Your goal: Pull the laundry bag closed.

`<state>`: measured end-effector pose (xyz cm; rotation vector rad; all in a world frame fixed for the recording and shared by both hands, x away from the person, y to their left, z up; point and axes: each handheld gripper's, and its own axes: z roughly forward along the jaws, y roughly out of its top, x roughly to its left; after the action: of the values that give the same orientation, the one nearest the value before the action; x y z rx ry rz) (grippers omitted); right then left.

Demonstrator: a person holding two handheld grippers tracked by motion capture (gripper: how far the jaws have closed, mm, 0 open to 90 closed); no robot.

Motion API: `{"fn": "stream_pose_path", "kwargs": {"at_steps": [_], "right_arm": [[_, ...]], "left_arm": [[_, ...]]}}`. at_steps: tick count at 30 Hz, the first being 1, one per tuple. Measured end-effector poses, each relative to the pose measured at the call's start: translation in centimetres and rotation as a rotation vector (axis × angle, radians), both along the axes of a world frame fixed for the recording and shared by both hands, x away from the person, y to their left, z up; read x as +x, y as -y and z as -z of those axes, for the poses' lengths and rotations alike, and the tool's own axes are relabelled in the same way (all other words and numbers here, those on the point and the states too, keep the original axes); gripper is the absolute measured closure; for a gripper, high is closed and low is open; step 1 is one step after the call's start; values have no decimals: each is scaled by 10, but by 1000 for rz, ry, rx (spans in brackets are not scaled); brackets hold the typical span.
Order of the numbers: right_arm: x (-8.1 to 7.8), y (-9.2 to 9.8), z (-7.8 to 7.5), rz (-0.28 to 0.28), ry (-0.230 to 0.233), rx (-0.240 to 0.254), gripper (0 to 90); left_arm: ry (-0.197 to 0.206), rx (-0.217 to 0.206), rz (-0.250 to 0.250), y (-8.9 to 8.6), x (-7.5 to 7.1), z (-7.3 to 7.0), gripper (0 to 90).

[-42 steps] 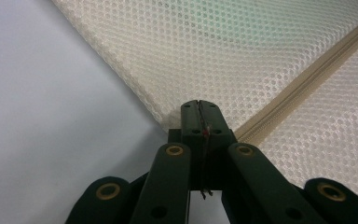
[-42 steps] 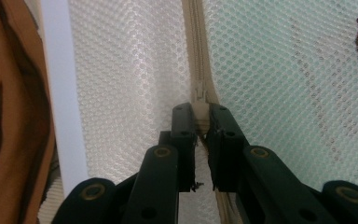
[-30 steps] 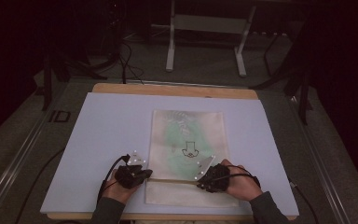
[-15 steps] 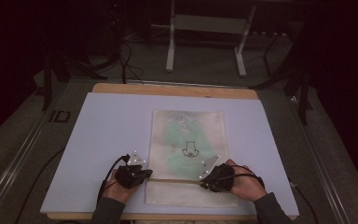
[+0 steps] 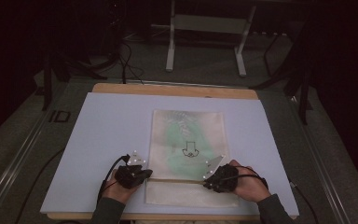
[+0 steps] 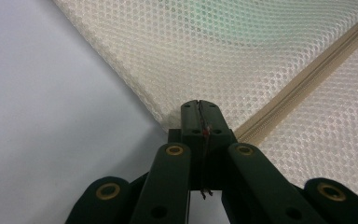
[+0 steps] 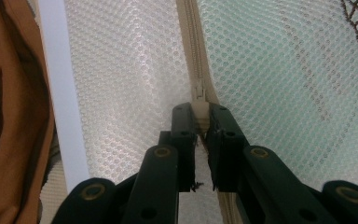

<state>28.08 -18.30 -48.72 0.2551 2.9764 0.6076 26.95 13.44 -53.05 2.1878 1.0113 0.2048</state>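
Note:
A cream mesh zip bag (image 5: pixel 189 135) lies flat on the white board (image 5: pixel 112 126), with something pale green and a small dark drawing (image 5: pixel 189 149) showing through it. Its zipper (image 5: pixel 177 180) runs across near the front end. My left gripper (image 5: pixel 147 175) is at the bag's left edge; in the left gripper view it (image 6: pixel 199 105) is shut on the mesh edge where the zipper (image 6: pixel 307 74) ends. My right gripper (image 5: pixel 208 179) is at the zipper's right part. In the right gripper view it (image 7: pixel 198 109) is shut on the zipper pull (image 7: pixel 199 93).
The board rests on a wooden table (image 5: pixel 168 89). A metal stand (image 5: pixel 205 42) and cables (image 5: pixel 126 56) occupy the dark floor behind. A brown sleeve (image 7: pixel 9 116) fills the left side of the right gripper view. Bare board lies left and right of the bag.
The right gripper has edged slightly to the right along the zipper line. The left gripper has stayed where it was.

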Motion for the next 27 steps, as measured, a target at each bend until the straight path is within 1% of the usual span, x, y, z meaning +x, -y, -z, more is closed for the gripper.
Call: {"fn": "stream_pose_path", "kwargs": {"at_steps": [3, 6, 10, 12, 13, 14, 16, 17, 21, 23, 27], "right_arm": [[0, 1, 0, 1, 2, -6, 822], [0, 2, 0, 3, -1, 5, 822], [0, 5, 0, 7, 2, -5, 822], [0, 6, -1, 10, 0, -1, 822], [0, 7, -1, 8, 1, 9, 822], [-1, 9, -1, 14, 4, -5, 822], [-1, 11, -2, 13, 5, 10, 822], [-1, 11, -2, 15, 9, 2, 822], [-1, 14, -1, 21, 8, -4, 822], [-1, 15, -2, 25, 6, 2, 822], [-1, 19, -2, 30, 8, -2, 822]], "left_arm": [[0, 0, 0, 0, 0, 0, 896], [1, 1, 0, 0, 0, 0, 896], [1, 0, 1, 0, 0, 0, 895], [1, 0, 1, 0, 0, 0, 896], [1, 0, 1, 0, 0, 0, 896], [1, 1, 1, 0, 0, 0, 895], [2, 2, 1, 0, 0, 0, 896], [1, 1, 1, 0, 0, 0, 895], [2, 2, 1, 0, 0, 0, 896], [2, 2, 1, 0, 0, 0, 895], [2, 1, 1, 0, 0, 0, 896]]}}
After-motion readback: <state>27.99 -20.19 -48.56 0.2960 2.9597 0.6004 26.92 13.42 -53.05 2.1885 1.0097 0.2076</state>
